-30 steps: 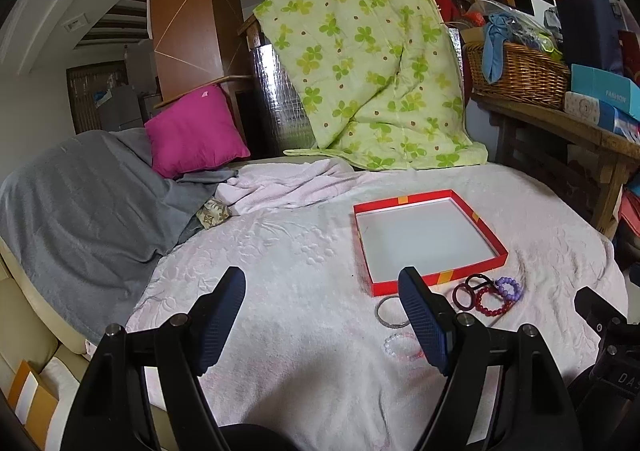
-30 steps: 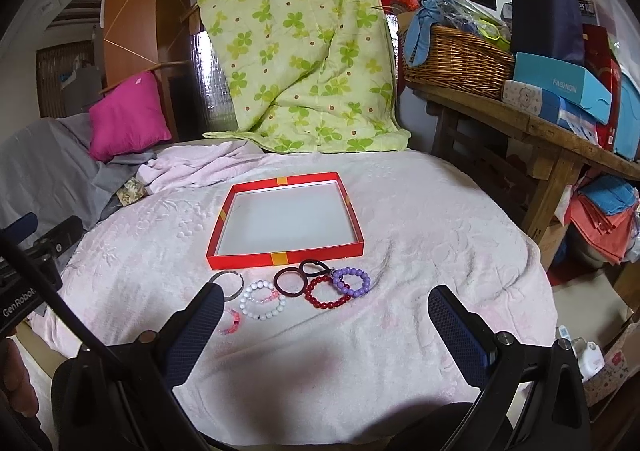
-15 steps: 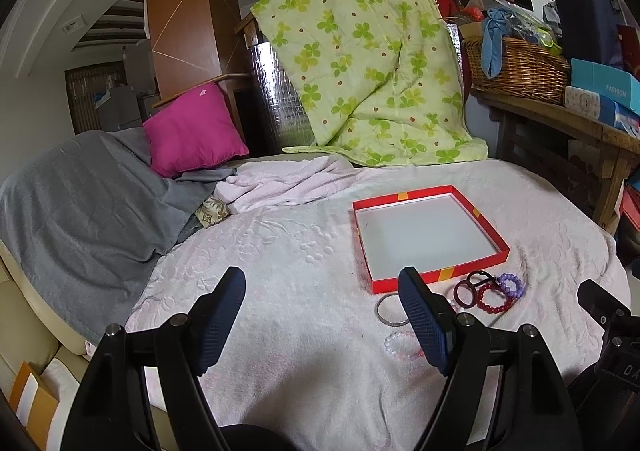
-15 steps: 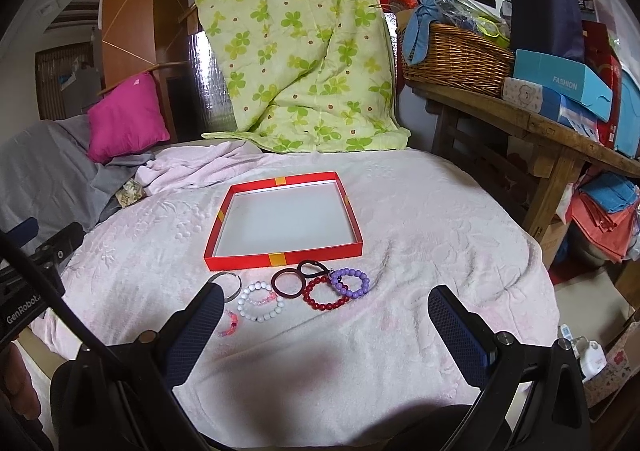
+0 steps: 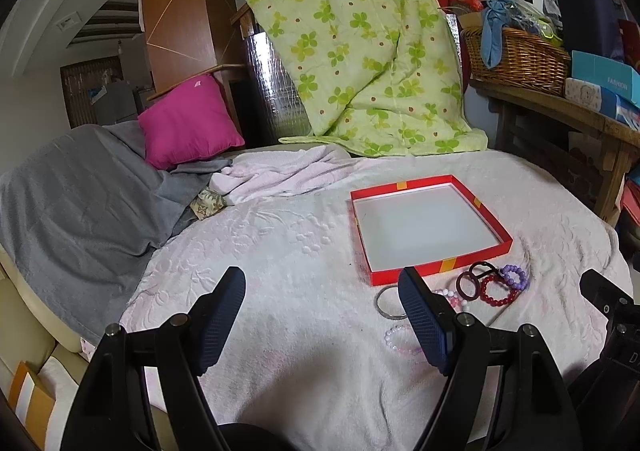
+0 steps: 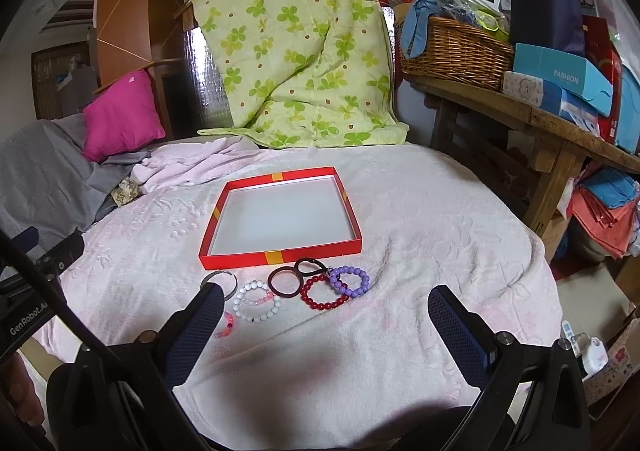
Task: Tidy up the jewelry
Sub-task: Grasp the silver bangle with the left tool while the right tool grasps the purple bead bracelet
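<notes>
Bracelets (image 6: pixel 304 289) lie in a row on the pink blanket (image 6: pixel 420 219), just in front of the empty red tray (image 6: pixel 280 257). Left tongs (image 5: pixel 320 315) and right tongs (image 6: pixel 322 325) both gape wide, holding nothing.

Shallow red box lid (image 6: pixel 280 257), white inside, empty, flat on pale pink blanket. Just before its near wall, lying flat in a loose row: silver bangle (image 6: pixel 230 283), white-and-pink bead bracelet (image 6: pixel 256 299), dark maroon hair ties (image 6: pixel 286 281), red bead bracelet (image 6: pixel 320 293), purple bead bracelet (image 6: pixel 348 281). Small pink bead bracelet (image 6: pixel 226 325) lies nearer, partly hidden.
</notes>
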Demonstrator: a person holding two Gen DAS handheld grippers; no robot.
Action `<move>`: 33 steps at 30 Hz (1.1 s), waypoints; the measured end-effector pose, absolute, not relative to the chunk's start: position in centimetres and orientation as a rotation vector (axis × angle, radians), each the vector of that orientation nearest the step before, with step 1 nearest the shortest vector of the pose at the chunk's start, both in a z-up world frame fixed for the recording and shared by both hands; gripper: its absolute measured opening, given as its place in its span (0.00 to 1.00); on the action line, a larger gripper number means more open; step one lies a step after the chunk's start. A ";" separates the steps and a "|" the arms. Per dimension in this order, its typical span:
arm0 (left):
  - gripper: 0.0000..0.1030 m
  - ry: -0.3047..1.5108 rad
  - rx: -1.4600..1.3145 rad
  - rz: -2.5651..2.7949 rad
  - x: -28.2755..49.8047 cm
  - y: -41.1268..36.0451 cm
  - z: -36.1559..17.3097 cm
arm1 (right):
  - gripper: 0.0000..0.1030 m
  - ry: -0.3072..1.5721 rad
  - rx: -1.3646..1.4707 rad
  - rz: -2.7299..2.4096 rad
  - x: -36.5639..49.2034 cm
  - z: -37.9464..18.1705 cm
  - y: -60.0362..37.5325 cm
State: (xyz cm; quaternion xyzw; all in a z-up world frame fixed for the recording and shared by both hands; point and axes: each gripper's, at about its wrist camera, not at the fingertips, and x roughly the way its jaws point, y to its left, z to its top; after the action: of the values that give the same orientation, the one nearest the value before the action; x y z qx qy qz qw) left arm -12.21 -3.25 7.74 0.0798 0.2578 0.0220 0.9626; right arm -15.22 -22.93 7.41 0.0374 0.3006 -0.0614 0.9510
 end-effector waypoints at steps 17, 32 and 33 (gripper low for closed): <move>0.77 0.631 0.138 -0.022 -9.4 -2.8 4.1 | 1.00 0.648 0.116 -0.103 -13.4 4.8 -25.3; 0.77 0.937 0.007 -0.221 -2.3 -1.3 -6.8 | 0.65 0.848 0.325 0.049 -5.4 -3.0 -32.1; 0.77 0.940 -0.008 -0.227 -1.8 -1.0 -6.9 | 0.64 0.857 0.335 0.066 -4.8 -3.3 -32.0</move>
State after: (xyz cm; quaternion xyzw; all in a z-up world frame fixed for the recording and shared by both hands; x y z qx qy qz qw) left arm -1.79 -1.03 -6.93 -0.0036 0.4519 -0.1091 0.8854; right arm -4.77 -31.99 -3.35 0.1615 0.4136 0.0316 0.8955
